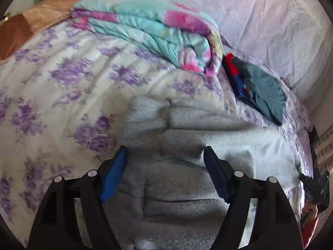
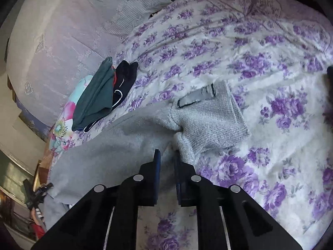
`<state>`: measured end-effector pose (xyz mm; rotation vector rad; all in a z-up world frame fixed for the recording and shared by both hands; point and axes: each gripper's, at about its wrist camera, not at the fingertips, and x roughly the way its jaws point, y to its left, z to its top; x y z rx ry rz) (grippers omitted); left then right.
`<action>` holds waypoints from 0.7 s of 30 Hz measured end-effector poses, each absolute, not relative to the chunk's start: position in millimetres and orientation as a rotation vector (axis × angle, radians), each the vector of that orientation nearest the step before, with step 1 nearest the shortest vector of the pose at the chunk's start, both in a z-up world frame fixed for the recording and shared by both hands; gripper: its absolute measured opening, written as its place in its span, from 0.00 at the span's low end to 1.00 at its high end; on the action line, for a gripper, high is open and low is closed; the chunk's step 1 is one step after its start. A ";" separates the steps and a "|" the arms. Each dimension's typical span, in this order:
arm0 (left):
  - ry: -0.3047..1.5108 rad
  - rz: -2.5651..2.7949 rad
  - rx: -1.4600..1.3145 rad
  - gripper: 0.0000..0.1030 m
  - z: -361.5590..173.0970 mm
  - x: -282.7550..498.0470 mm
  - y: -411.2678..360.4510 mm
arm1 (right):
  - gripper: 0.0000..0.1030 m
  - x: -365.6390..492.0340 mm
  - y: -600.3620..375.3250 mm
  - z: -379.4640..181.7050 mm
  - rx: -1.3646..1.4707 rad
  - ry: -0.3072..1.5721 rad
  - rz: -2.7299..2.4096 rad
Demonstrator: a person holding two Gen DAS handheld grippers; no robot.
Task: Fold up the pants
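Observation:
Grey knit pants (image 1: 208,137) lie spread on a bed with a purple-flowered cover (image 1: 52,73). My left gripper (image 1: 164,152) hangs just over them, jaws wide open, blue pads clear of the cloth, with a ribbed part (image 1: 143,120) just ahead. In the right wrist view the pants (image 2: 116,137) run left, and a ribbed end (image 2: 212,123) with a sewn label (image 2: 197,98) lies ahead to the right. My right gripper (image 2: 167,153) has its jaws narrowly apart at the seam between the two. Grey cloth shows in the gap, with no clear pinch.
A folded teal-and-pink quilt (image 1: 145,31) lies at the back of the bed. Beside it sits a pile of dark teal, red and blue clothes (image 1: 260,87), also in the right wrist view (image 2: 97,95). A pale lilac cover (image 1: 260,20) rises behind.

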<state>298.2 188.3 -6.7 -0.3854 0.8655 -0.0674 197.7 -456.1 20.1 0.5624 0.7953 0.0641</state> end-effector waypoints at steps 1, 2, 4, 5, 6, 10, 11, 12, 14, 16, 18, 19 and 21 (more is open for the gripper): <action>0.841 -0.055 -0.400 0.70 -2.9 294.0 192.3 | 0.41 194.6 -450.3 26.4 0.522 0.770 0.069; 0.821 -0.069 -0.427 0.71 0.9 289.4 199.3 | 0.62 191.8 -443.8 31.7 0.488 0.744 0.085; 0.809 -0.120 -0.543 0.74 -1.1 278.7 220.0 | 0.77 183.9 -436.6 40.9 0.419 0.699 0.053; 0.813 -0.137 -0.611 0.75 -6.2 269.7 231.3 | 0.77 180.4 -439.8 42.6 0.425 0.683 0.044; 0.814 -0.149 -0.656 0.75 -10.3 260.7 241.5 | 0.77 179.0 -450.7 42.1 0.460 0.666 0.043; 0.800 -0.159 -0.760 0.75 -25.8 200.5 269.0 | 0.77 137.3 -489.1 59.1 0.652 0.515 -0.003; 0.791 -0.174 -0.781 0.75 -28.1 180.1 276.8 | 0.77 124.9 -492.5 63.8 0.686 0.488 0.009; 0.786 -0.196 -0.799 0.75 -29.3 169.5 280.7 | 0.77 108.1 -494.8 68.6 0.715 0.468 0.031; 0.790 -0.236 -0.820 0.75 -27.9 150.1 283.4 | 0.79 81.0 -489.3 73.5 0.716 0.475 0.061; 0.845 -0.255 -0.775 0.75 -26.5 140.5 275.9 | 0.80 54.1 -477.9 74.7 0.688 0.511 0.073; 0.885 -0.247 -0.715 0.77 -25.5 142.5 262.3 | 0.80 27.7 -465.4 73.6 0.665 0.566 0.086; 0.906 -0.233 -0.683 0.79 -25.7 147.0 254.8 | 0.80 17.3 -459.9 72.2 0.667 0.593 0.097; 0.913 -0.227 -0.657 0.80 -25.9 155.9 243.7 | 0.80 -2.6 -451.1 70.2 0.683 0.645 0.121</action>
